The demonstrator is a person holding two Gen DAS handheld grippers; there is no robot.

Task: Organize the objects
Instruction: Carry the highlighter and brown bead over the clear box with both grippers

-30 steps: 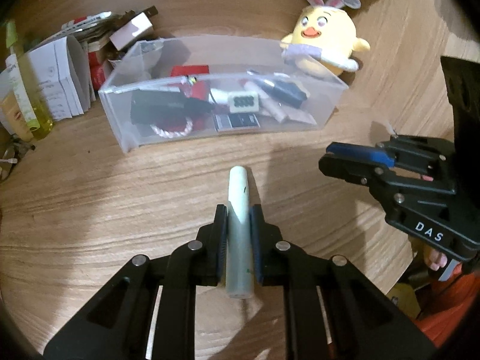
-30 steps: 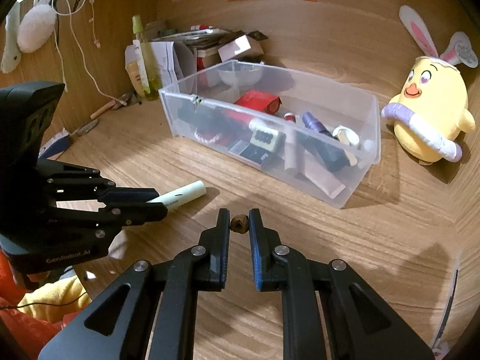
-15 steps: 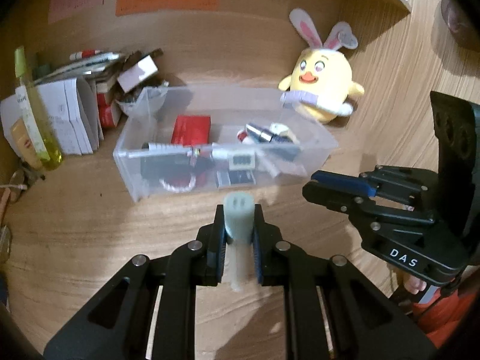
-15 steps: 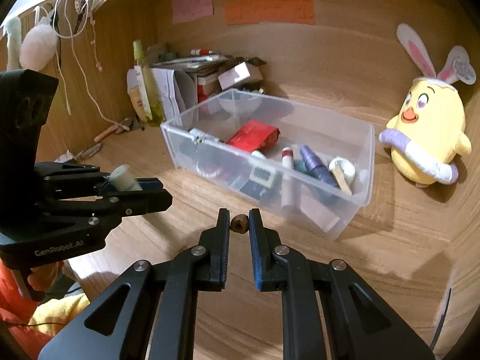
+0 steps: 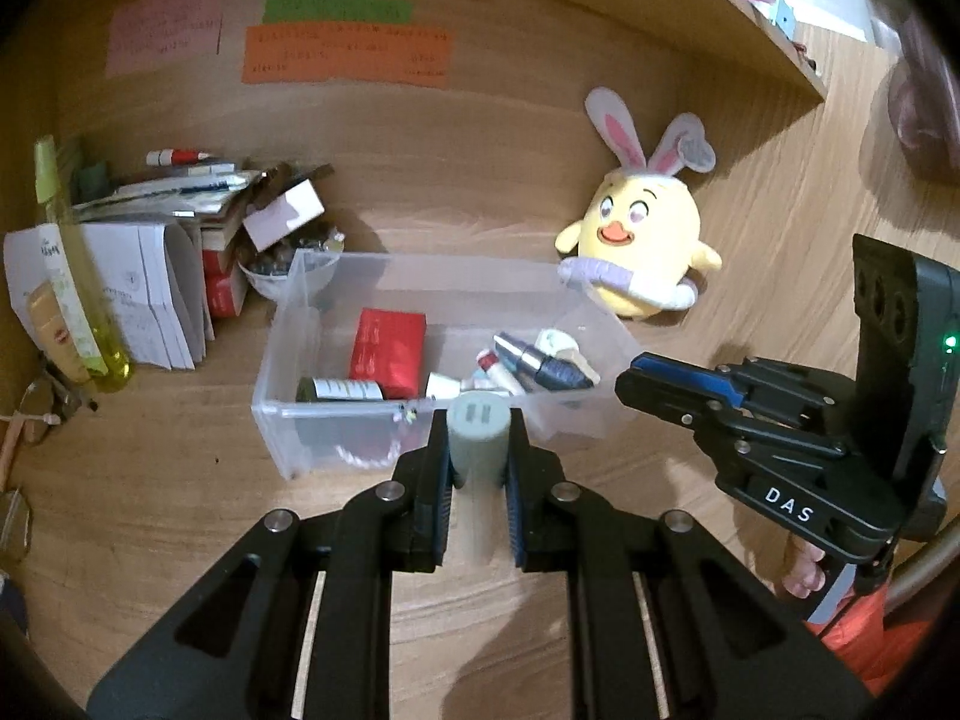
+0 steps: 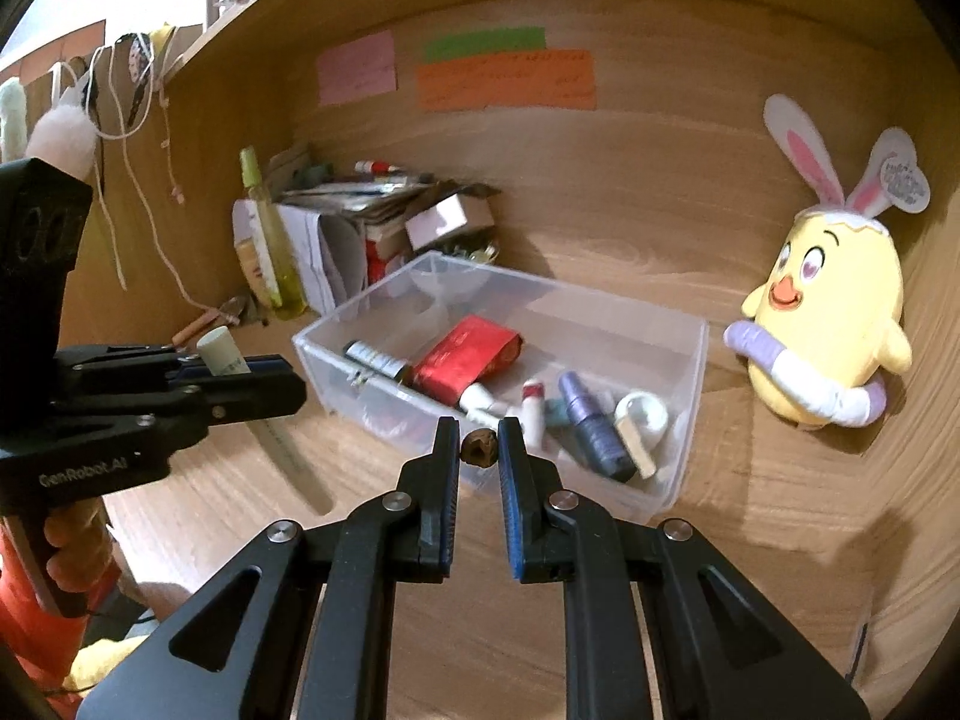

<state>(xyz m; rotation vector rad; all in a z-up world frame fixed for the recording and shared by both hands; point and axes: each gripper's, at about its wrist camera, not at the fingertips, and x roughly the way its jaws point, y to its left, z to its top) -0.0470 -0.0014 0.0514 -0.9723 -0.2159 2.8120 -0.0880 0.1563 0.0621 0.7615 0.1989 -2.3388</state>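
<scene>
Two matte-black handheld grippers, each with angular skeletal linkages pinned by round silver screws and fingers (image 5: 433, 498) lined with blue ribbed pads. The right gripper (image 5: 630, 375), seen from the left wrist camera, carries white "DAS" lettering on its lower housing, a tall black block with three round recesses, and a small green light on that block's side. The left gripper (image 6: 294, 387), seen from the right wrist camera, bears faint "GenRobot.AI" lettering and a matching block. A person's hand (image 6: 72, 546) on its grip meets an orange sleeve (image 6: 36, 606).
</scene>
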